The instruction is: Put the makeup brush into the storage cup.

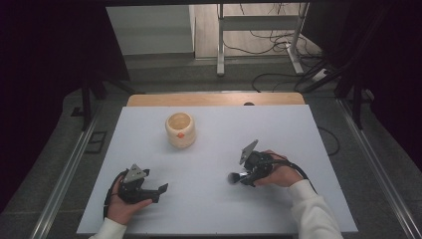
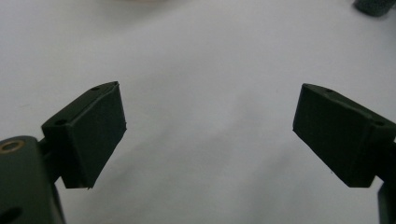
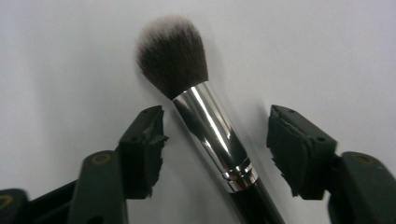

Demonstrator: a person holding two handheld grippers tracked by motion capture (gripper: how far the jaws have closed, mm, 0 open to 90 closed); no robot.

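We are bracketing a makeup brush point(image 3: 205, 126) with the right gripper point(image 3: 215, 149), its jaws spread on either side of the shiny metal ferrule and not yet touching it. The brush is lying flat on the white table point(image 1: 209, 209), right of centre, its dark, pale-tipped bristles pointing away from the hand. Next we judge the jaws need to be closing squarely on the ferrule before lifting. The left gripper point(image 2: 210, 135) is resting wide open over bare table, and a wooden cup point(image 1: 180, 130) is standing farther back.
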